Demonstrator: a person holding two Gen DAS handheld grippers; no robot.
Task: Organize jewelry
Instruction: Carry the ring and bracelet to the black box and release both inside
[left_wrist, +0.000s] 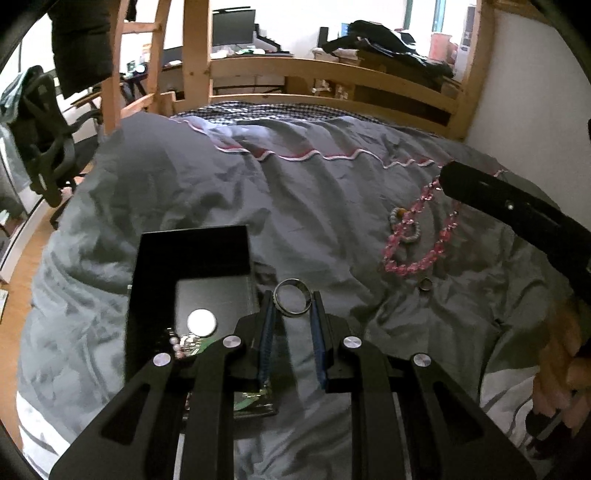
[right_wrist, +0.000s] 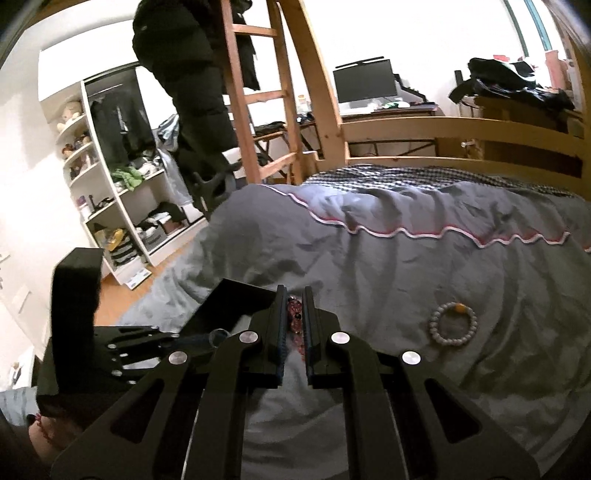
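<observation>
My left gripper (left_wrist: 292, 303) is shut on a silver ring (left_wrist: 293, 297), held just right of the open black jewelry box (left_wrist: 192, 258); beads and a round white disc lie inside the box. A pink bead necklace (left_wrist: 424, 236), a pale bead bracelet (left_wrist: 408, 234) and a small ring (left_wrist: 425, 283) lie on the grey quilt to the right. My right gripper (right_wrist: 294, 317) is shut on the pink bead necklace (right_wrist: 295, 319), which hangs between its pads. The pale bracelet (right_wrist: 453, 324) also shows in the right wrist view, and the black box (right_wrist: 236, 302) is at the left.
The grey quilt (left_wrist: 295, 206) is wrinkled and uneven. A wooden bed rail (left_wrist: 332, 74) and ladder (right_wrist: 255, 92) stand behind. The right gripper's black body (left_wrist: 517, 218) reaches in at the right of the left wrist view. White shelves (right_wrist: 110, 192) stand beyond the bed's left edge.
</observation>
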